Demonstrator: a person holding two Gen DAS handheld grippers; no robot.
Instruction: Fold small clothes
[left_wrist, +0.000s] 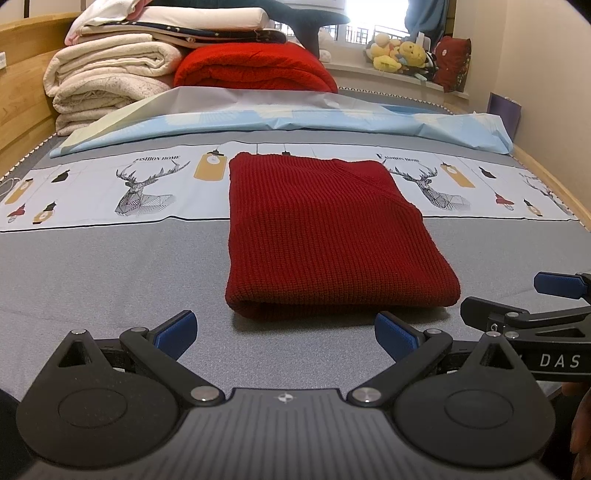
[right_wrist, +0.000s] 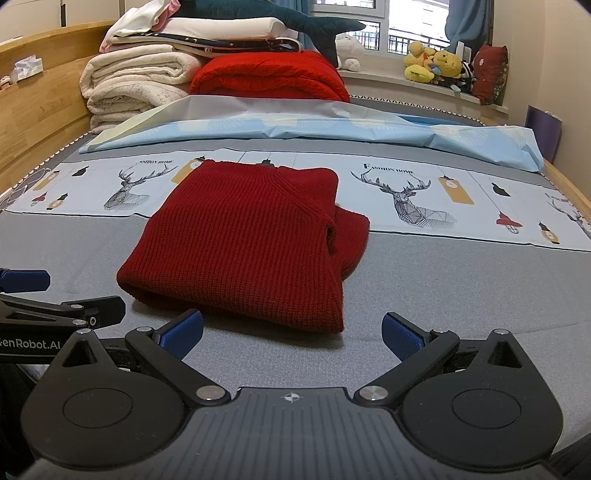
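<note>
A dark red knitted sweater lies folded in a compact rectangle on the grey bed surface; it also shows in the right wrist view, with a folded sleeve part sticking out at its right side. My left gripper is open and empty, just in front of the sweater's near edge. My right gripper is open and empty, also just in front of the near edge. The right gripper shows at the right edge of the left wrist view; the left gripper shows at the left edge of the right wrist view.
A deer-print sheet lies under the sweater's far half. A light blue sheet lies behind it. Stacked cream blankets and a red blanket sit at the back. A wooden bed frame runs along the left; plush toys sit on the windowsill.
</note>
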